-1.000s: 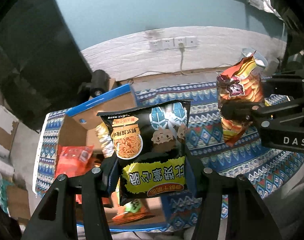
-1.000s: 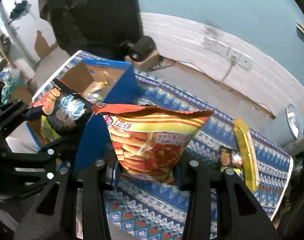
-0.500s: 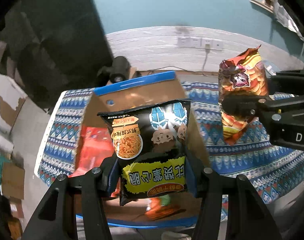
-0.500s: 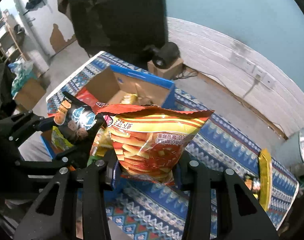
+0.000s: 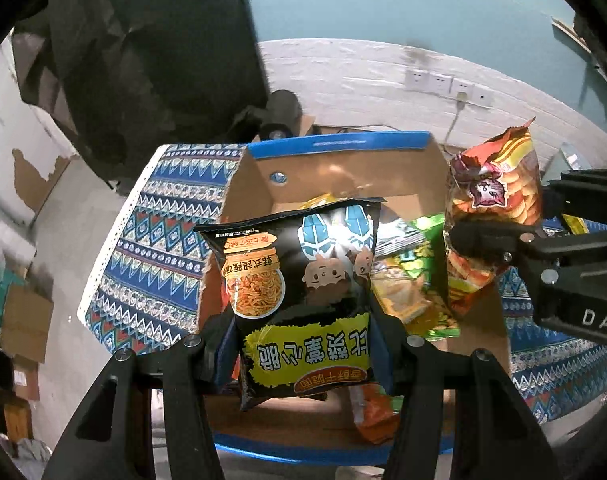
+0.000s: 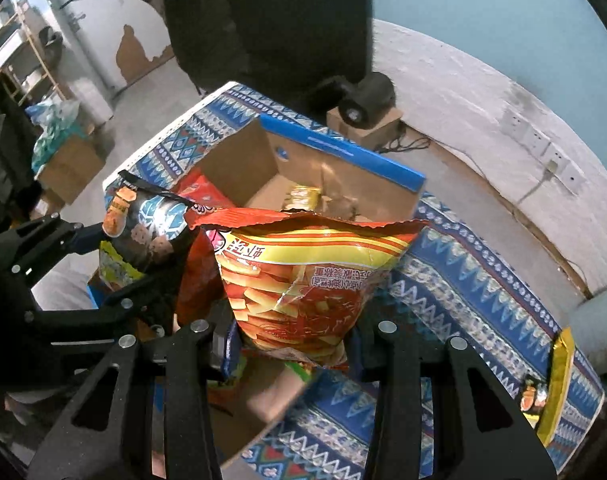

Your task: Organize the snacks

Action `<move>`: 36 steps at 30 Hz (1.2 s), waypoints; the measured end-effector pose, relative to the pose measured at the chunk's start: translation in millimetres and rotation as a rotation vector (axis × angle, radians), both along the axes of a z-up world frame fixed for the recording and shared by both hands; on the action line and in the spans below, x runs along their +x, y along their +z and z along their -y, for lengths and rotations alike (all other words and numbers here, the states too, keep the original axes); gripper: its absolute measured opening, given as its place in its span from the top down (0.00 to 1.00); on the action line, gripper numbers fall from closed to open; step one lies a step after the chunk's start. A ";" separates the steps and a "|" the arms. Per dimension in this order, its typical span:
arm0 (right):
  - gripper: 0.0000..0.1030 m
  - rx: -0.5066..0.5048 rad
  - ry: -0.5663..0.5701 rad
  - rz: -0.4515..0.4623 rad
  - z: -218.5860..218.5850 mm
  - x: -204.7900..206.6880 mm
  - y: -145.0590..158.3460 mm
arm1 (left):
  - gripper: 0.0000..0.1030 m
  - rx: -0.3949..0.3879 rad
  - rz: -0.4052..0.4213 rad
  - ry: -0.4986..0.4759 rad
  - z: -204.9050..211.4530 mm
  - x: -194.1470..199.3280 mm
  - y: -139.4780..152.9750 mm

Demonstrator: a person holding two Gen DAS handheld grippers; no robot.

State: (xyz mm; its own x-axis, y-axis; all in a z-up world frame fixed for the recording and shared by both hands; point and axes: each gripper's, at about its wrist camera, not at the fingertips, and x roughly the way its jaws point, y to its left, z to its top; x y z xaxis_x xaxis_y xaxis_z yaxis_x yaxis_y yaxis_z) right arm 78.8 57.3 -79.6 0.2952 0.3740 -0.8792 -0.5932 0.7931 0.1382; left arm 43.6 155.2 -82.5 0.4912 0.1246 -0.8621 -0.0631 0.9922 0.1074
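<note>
My left gripper [image 5: 303, 344] is shut on a black noodle-snack bag [image 5: 299, 280], held upright over the open cardboard box with blue rims [image 5: 335, 145]. My right gripper [image 6: 291, 340] is shut on a red and yellow chip bag [image 6: 303, 280], also above the box [image 6: 343, 148]. In the left wrist view the chip bag [image 5: 491, 208] hangs at the box's right side with the right gripper [image 5: 479, 240] around it. In the right wrist view the black bag [image 6: 143, 232] and the left gripper [image 6: 99, 260] are at the left. Inside the box lie a green bag [image 5: 415, 280], an orange bag [image 5: 375, 416] and others.
The box stands on a table with a blue patterned cloth [image 5: 151, 248]. A yellow-edged snack bag [image 6: 551, 384] lies on the cloth at the right. A black round device on a small carton [image 6: 367, 100] sits behind the table, by a white wall with sockets [image 5: 443, 80].
Both grippers have carried their bags sideways and a little lower, from beside the box to over its opening. Both grips are unchanged.
</note>
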 end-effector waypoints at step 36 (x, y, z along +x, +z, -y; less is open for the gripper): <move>0.29 -0.030 -0.185 0.086 109.8 -11.4 30.4 | 0.22 -0.008 0.054 -0.129 85.0 -4.9 27.1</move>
State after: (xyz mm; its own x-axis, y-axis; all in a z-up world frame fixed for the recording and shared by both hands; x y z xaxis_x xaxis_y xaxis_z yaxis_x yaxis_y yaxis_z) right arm 67.4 -52.5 -49.1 0.4307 0.2803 -0.8579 -0.4453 0.8928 0.0682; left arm 38.7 70.2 -55.4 0.5481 0.0506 -0.8349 0.0591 0.9933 0.0990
